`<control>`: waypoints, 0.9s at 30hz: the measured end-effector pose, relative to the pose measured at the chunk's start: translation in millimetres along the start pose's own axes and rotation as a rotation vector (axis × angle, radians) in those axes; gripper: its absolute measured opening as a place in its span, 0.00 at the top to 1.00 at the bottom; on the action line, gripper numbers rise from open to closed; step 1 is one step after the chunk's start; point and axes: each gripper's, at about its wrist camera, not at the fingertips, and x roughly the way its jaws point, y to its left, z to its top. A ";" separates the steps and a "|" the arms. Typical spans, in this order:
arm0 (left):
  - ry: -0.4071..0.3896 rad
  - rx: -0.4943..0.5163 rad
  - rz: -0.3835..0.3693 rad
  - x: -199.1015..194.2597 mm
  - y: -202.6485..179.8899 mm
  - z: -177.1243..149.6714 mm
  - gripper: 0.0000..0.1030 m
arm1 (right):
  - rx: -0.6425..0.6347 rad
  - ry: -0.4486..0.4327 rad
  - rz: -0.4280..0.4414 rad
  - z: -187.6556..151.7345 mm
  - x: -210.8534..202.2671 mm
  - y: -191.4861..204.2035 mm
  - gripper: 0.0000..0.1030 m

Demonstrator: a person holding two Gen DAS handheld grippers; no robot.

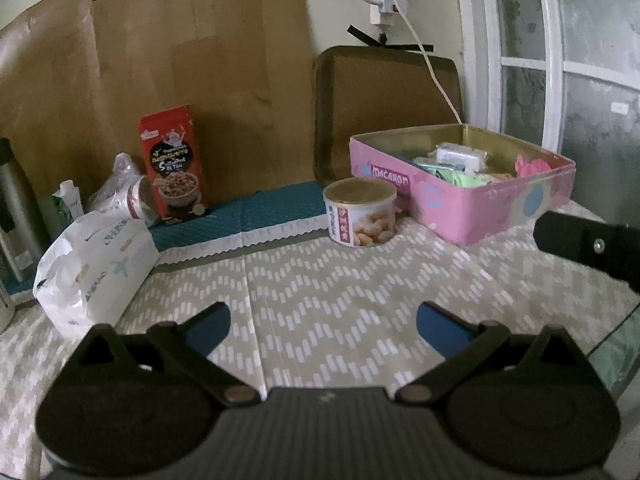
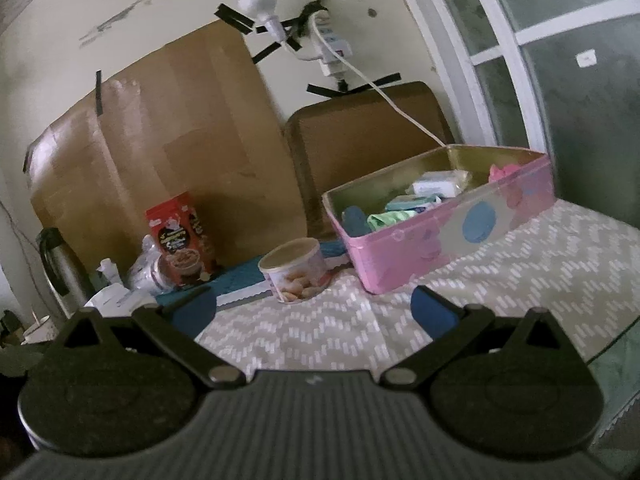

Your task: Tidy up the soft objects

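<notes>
Here we see both sets of jaws spread wide and holding nothing. The left gripper (image 1: 323, 322) hovers over the bare chevron cloth on the tabletop (image 1: 320, 280), and the right gripper (image 2: 314, 312) hovers over the same cloth nearer its edge. A black part of the right gripper pokes into the left wrist view at far right. Ahead sits the pink tin (image 1: 480, 204), open, with the soft objects (image 1: 460, 160) piled inside: a white packet, green and teal pieces, something pink at the far end. Just beside the tin's left corner stands a round snack can (image 1: 360, 212). Further left, well apart, a red box (image 1: 174, 160) stands upright, with a crumpled clear bag (image 1: 124, 188) beside it and a white packet (image 1: 92, 268) in front. A metal flask (image 1: 16, 208) is at far left. Cardboard (image 1: 180, 60) leans behind.
</notes>
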 end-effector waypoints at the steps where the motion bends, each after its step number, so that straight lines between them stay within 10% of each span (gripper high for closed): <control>1: 0.003 0.007 0.001 0.6 -0.7 -0.3 0.00 | 0.007 0.003 -0.002 -0.3 0.5 -1.1 0.00; 27: -0.039 -0.011 -0.017 -15.9 -8.0 6.9 0.00 | 0.028 0.022 -0.059 11.1 -7.8 -8.1 0.00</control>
